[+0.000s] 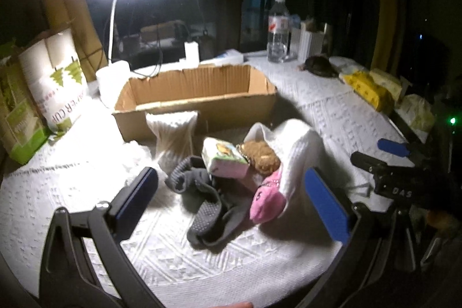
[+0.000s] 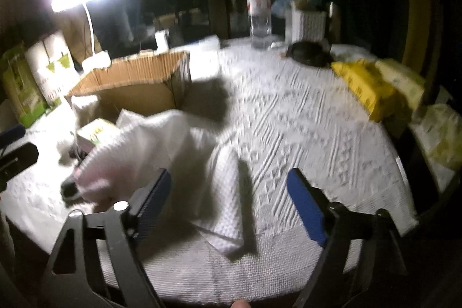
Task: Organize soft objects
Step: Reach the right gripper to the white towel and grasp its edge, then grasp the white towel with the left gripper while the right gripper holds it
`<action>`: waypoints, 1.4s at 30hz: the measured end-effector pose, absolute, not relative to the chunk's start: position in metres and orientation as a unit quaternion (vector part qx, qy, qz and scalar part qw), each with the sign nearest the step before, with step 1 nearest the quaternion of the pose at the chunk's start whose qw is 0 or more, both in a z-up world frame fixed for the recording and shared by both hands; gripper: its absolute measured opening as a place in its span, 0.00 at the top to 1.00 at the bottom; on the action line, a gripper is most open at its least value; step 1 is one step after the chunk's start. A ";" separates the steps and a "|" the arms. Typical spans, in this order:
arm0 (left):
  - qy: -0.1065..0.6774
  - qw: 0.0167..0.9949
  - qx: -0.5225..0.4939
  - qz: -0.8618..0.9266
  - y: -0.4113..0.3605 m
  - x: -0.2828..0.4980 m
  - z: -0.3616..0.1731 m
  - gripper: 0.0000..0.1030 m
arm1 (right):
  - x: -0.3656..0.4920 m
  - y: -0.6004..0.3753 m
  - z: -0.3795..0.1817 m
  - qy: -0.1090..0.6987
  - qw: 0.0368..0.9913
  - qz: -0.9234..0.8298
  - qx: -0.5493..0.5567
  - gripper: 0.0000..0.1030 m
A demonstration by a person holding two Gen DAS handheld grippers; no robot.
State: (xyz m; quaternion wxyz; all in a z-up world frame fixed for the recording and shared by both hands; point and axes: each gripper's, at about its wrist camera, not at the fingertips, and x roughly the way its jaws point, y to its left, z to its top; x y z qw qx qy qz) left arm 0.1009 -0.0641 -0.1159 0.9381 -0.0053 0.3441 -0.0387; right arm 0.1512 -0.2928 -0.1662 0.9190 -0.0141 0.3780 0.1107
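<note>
Soft pile (image 1: 231,172) mid-table, just before cardboard box (image 1: 196,94): grey socks, pink sock, white towel (image 2: 179,152). Approach step. Left gripper (image 1: 231,192) wide, empty over socks; right gripper (image 2: 228,201) wide, empty over towel. Next: drop, pinch, lift toward box.

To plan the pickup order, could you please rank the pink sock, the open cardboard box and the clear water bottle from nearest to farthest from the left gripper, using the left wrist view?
1. Pink sock: just ahead of the left gripper, toward its right finger.
2. Open cardboard box: behind the pile, mid-table.
3. Clear water bottle: far edge, right of centre.
</note>
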 end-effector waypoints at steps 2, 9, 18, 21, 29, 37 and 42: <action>0.352 0.935 -0.002 -0.041 -0.067 0.104 -0.121 0.01 | 0.156 -0.293 -0.177 0.391 0.913 0.112 -0.018 0.31; 0.373 0.927 0.013 -0.048 -0.081 0.115 -0.134 0.01 | 0.164 -0.291 -0.200 0.410 0.902 0.131 -0.033 0.70; 0.376 0.924 0.033 -0.051 -0.097 0.127 -0.134 0.01 | 0.160 -0.311 -0.168 0.360 0.924 0.130 -0.017 0.94; 0.375 0.924 0.044 -0.056 -0.105 0.131 -0.133 0.01 | 0.160 -0.323 -0.157 0.346 0.930 0.120 -0.011 0.94; 0.356 0.927 0.084 -0.088 -0.141 0.146 -0.126 0.09 | 0.165 -0.348 -0.153 0.342 0.933 0.109 0.006 0.94; 0.385 0.909 0.119 -0.106 -0.171 0.190 -0.143 0.27 | 0.183 -0.351 -0.168 0.367 0.921 0.131 0.018 0.94; 0.415 0.892 0.131 -0.121 -0.180 0.203 -0.157 0.57 | 0.196 -0.346 -0.179 0.386 0.912 0.137 0.029 0.71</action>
